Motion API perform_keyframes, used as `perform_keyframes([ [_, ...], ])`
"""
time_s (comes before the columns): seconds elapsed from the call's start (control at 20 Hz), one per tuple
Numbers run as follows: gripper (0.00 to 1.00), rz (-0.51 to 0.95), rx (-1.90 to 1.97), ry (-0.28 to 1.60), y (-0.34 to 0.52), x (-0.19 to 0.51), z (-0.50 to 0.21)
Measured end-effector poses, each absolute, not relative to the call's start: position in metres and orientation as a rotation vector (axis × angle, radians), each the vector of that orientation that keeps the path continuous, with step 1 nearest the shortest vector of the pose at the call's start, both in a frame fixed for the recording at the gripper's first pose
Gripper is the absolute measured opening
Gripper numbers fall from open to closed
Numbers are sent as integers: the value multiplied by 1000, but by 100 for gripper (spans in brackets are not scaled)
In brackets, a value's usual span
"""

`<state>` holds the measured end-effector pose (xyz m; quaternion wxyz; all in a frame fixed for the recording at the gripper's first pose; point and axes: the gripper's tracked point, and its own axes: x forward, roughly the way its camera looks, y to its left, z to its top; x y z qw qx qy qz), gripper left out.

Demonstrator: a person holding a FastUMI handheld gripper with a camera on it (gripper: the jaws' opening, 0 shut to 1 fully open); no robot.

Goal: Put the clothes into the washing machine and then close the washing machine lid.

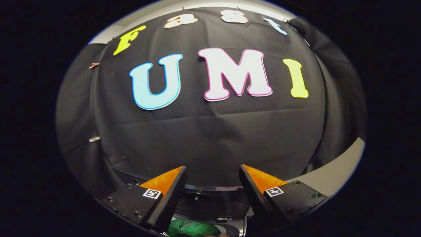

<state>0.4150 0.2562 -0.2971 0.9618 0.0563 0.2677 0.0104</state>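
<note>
Gripper (213,171) raised, facing the black cloth wall (210,138); its 2 fingers stand wide apart with nothing between them. Green cloth (192,228) lies low down between the finger bases, near the dark round washer rim (210,197). Grey tabletop (332,177) curves off beyond the right finger.

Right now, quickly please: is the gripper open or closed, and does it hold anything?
Gripper: open, fingers spread apart, holding nothing; a green cloth lies low between them, not pressed by either finger.
</note>
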Motion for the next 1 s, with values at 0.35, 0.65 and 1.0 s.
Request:
perform_keyframes([
  [0.35,98,0,57,583,254,416,-316],
  [0.65,99,6,44,595,255,413,-318],
  [1.0,100,1,60,655,254,373,-310],
])
